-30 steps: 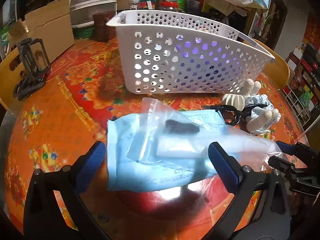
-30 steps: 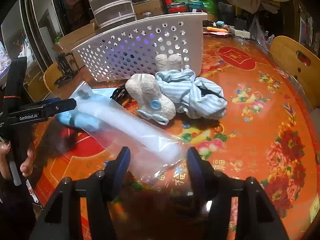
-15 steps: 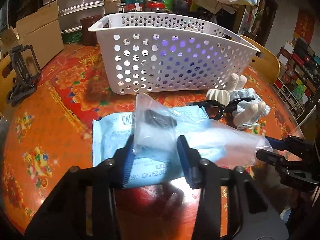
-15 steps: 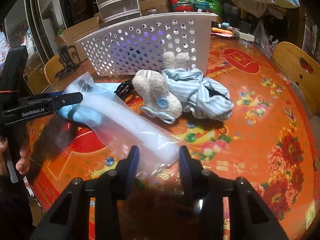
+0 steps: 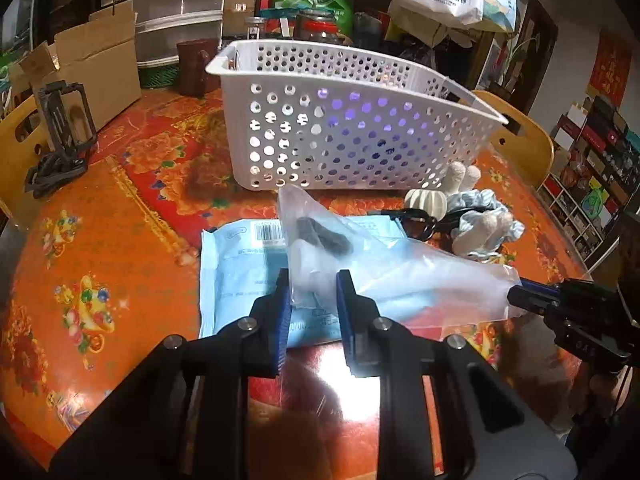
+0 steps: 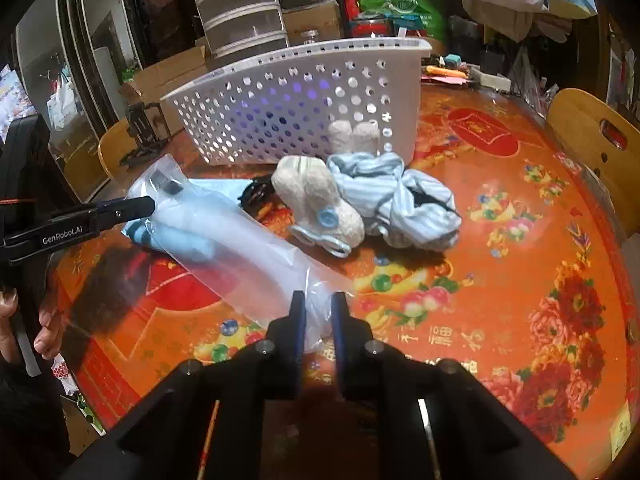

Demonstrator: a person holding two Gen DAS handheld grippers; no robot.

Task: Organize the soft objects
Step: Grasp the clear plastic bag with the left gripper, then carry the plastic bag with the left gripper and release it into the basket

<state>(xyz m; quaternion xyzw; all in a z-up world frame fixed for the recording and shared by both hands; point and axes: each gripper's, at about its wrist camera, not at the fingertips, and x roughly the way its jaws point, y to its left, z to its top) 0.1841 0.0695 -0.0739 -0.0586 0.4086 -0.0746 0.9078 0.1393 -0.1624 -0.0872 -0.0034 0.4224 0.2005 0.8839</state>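
Cluttered room, round table (image 5: 120,240) under a glossy red-orange floral cover. One white perforated plastic basket (image 5: 344,140) with round holes, standing on it. One clear crinkly plastic bag (image 5: 400,268) holding a small dark item and pale contents, lying over one flat light-blue packet (image 5: 240,276) with a barcode. Near the basket: one cream knit soft toy (image 6: 316,204) with a blue button, one crumpled blue-striped cloth (image 6: 400,200), one black looped item, unclear. Left gripper (image 5: 310,280) has just been closing, blue pads pinching the bag's left end. Right gripper (image 6: 318,304) closed tight on the bag's other end. One hand (image 6: 44,320) on the left tool.
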